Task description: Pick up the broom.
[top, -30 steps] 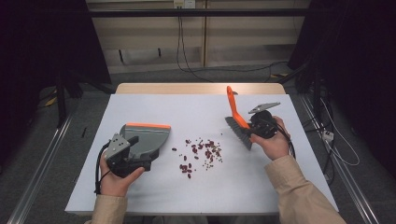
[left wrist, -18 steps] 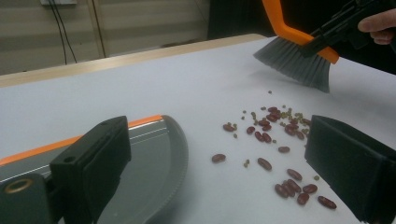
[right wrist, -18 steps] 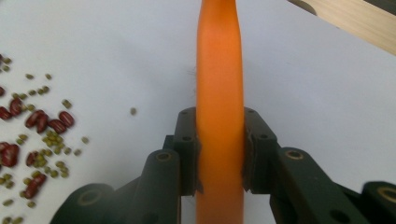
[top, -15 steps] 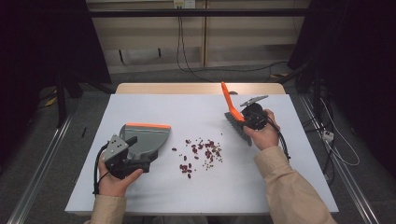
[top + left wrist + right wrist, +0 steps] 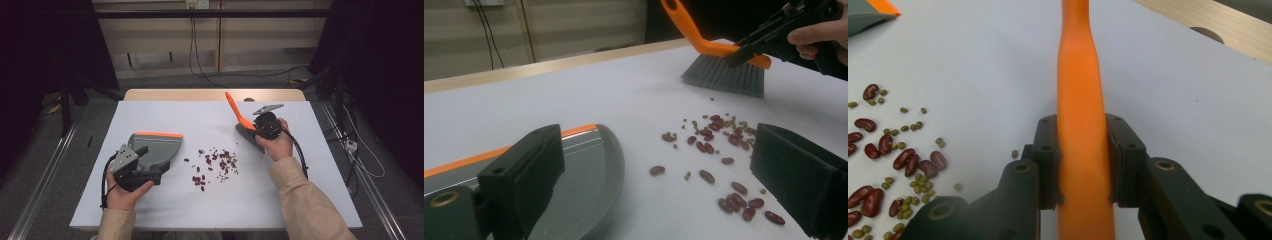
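Where tool clamps — brush handle hidden.

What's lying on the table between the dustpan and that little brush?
Scattered red beans and small green ones, seen in the high view between the dustpan and the brush.

Beige sleeves — black grippers, grey three-cornered plates, trailing black cables.

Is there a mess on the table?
Yes. Red beans and small green ones lie spilled loose on the table, between the dustpan and the brush, not in any container.
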The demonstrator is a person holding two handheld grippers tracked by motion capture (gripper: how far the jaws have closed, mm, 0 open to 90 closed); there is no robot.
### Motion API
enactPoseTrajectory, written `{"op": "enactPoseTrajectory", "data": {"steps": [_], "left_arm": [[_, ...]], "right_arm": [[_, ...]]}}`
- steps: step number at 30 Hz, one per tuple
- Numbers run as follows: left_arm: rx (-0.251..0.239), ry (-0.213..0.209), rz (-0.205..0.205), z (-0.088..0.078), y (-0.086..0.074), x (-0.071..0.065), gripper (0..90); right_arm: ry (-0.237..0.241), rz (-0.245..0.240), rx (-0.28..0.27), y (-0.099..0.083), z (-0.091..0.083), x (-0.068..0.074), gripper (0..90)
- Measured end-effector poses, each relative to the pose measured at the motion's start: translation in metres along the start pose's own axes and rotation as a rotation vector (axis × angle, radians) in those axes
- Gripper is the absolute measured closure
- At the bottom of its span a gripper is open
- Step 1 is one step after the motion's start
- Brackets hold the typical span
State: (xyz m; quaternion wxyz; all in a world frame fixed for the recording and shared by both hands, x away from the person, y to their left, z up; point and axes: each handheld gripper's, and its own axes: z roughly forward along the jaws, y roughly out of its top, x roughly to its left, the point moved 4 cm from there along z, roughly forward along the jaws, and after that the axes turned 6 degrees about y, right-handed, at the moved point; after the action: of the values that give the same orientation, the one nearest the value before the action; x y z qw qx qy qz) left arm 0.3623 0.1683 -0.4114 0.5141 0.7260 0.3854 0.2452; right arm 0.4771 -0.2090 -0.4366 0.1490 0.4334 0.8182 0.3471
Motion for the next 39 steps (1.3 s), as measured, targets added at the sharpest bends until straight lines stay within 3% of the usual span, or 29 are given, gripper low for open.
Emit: {"op": "enactPoseTrajectory", "data": {"steps": [6, 14, 22, 24, 39], "left_arm": [[0.001, 0.003, -0.001, 0.000, -0.001, 0.002, 7.1], [-0.011, 0.004, -0.003, 0.000, 0.001, 0.003, 7.1], [-0.018, 0.007, -0.002, -0.001, 0.001, 0.004, 7.1], [-0.019, 0.006, -0.002, -0.001, 0.001, 0.004, 7.1], [-0.046, -0.015, -0.007, -0.004, 0.002, 0.005, 3.6]], "right_arm": [[0.019, -0.036, 0.021, 0.001, 0.002, 0.010, 71.3], [0.007, -0.088, 0.059, 0.000, 0.002, 0.022, 71.2], [0.057, -0.113, 0.062, 0.000, 0.002, 0.038, 71.2], [0.049, -0.133, 0.072, -0.001, 0.002, 0.042, 71.1], [0.082, -0.148, 0.087, 0.001, 0.002, 0.066, 71.2]]}}
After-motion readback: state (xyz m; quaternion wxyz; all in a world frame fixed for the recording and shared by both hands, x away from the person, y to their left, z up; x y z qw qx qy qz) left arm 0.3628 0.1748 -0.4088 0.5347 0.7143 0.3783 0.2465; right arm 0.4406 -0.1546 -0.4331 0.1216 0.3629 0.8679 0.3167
